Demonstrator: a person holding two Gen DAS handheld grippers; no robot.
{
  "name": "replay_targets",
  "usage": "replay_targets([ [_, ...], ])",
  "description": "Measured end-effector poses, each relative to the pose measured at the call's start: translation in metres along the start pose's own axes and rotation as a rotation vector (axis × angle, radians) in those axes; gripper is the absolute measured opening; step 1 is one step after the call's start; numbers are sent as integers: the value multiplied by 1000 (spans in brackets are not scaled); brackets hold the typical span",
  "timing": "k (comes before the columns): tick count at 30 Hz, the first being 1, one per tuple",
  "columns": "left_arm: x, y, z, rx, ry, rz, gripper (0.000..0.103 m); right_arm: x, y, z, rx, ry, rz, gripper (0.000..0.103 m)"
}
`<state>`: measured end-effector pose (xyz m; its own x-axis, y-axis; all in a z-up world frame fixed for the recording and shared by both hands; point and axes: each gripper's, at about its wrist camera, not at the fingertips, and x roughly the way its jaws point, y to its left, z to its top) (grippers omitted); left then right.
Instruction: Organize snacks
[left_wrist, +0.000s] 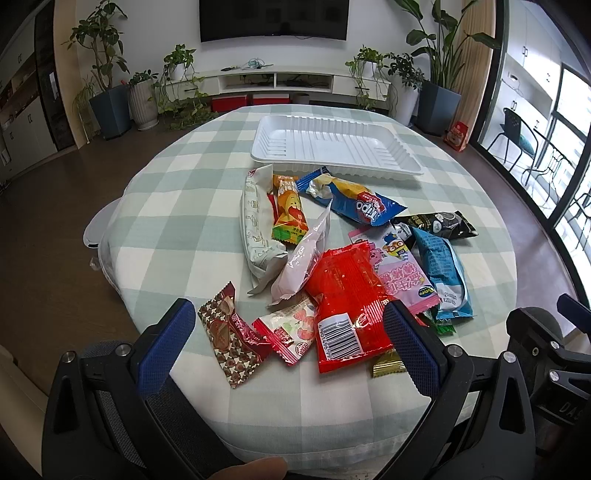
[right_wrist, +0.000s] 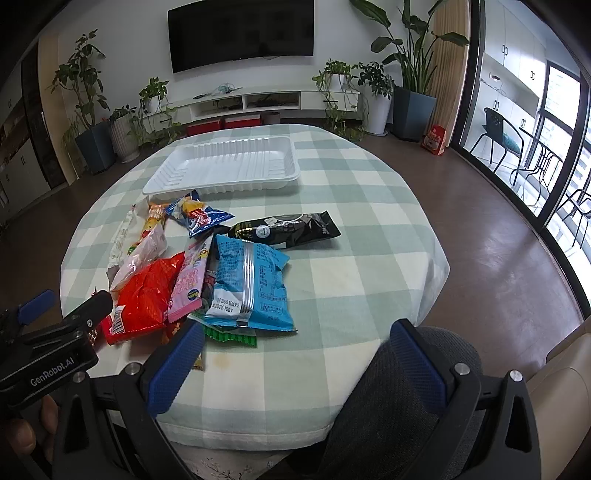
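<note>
Crinkly red packet (left_wrist: 345, 306) tops snack pile.

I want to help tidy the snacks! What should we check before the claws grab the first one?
1. Tray has nothing in it: ok.
2. Left claw open, holding nothing: ok.
3. Right claw open, holding nothing: ok.
4. Snacks lying apart for easy grabbing: not ok, the red pack overlaps the pink pack.
5. Black pack free on top: ok.
6. Packs sealed: cannot tell.
</note>
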<state>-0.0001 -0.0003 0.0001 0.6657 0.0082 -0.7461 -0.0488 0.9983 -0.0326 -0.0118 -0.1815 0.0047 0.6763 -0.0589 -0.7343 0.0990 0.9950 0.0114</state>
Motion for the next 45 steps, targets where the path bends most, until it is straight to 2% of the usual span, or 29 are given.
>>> replay_targets([
  [37, 0, 2, -5, 13, 1, 9, 103, 4, 2, -4, -2, 21, -6, 103],
  [41, 2, 24, -9, -26, -10, -56, 103, 11, -1, -11, -4, 30, -5, 103],
  [43, 3, 44, -6, -44, -30, -134, 103, 12, -3, -8, -2, 32, 3, 103],
  [45, 4, 61, -7, -43, -15, -223, 103, 12, -6, -8, 5, 28, 24, 103],
])
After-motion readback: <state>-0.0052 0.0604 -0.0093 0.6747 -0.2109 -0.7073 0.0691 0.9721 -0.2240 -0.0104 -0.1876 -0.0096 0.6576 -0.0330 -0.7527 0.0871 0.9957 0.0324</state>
